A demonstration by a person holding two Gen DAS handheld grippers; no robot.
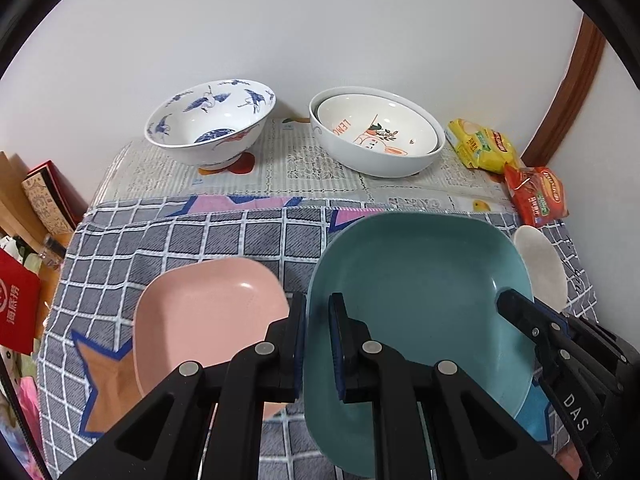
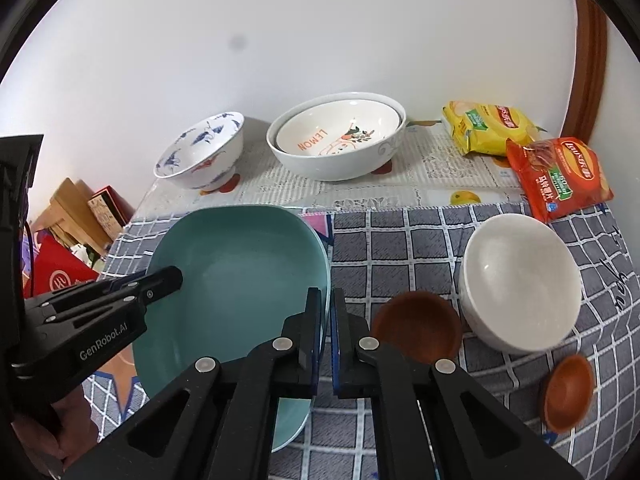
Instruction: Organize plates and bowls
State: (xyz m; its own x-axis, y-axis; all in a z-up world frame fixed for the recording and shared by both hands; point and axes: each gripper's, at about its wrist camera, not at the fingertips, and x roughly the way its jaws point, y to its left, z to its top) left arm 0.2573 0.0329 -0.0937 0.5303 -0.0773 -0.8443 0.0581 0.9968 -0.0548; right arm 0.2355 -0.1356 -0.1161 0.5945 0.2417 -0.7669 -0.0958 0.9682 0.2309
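Clamping opposite rims of the teal plate (image 1: 416,280), left tool (image 1: 318,344) and right tool (image 2: 327,340), both closed tight.

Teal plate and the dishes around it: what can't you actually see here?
- Teal plate: near rim hidden by the left gripper in the left wrist view.
- Pink plate: near corner hidden by the same gripper.
- Lemon bowl: the outer bowl's inside hidden.
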